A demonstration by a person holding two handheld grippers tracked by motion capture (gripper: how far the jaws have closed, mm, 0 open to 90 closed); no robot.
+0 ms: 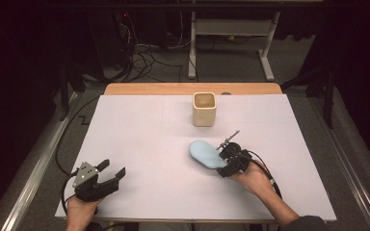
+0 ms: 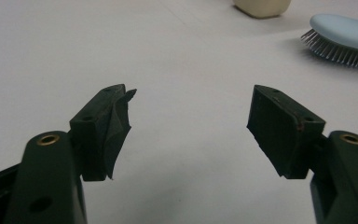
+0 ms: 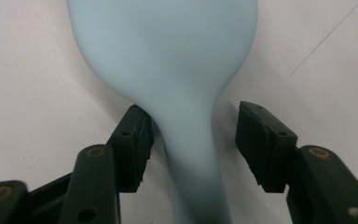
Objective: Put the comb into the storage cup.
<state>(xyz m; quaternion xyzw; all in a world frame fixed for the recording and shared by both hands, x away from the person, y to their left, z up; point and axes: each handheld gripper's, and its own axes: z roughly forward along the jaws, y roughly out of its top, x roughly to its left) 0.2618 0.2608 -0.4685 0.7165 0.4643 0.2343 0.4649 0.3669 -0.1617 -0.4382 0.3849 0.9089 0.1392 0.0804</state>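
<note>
My table (image 1: 125, 89): a wooden top, its bare edge showing along the far side, covered nearly all over by a large white sheet (image 1: 144, 144). On the sheet, taking the cup as landmark:
- Cup (image 1: 204, 109), cream, square-mouthed, upright, near the far edge at the middle.
- Hairbrush (image 1: 206, 154), pale blue, lying bristles down on my side of the cup, near it and slightly to the right, handle pointing towards me.
The floor around the table is grey.
</note>
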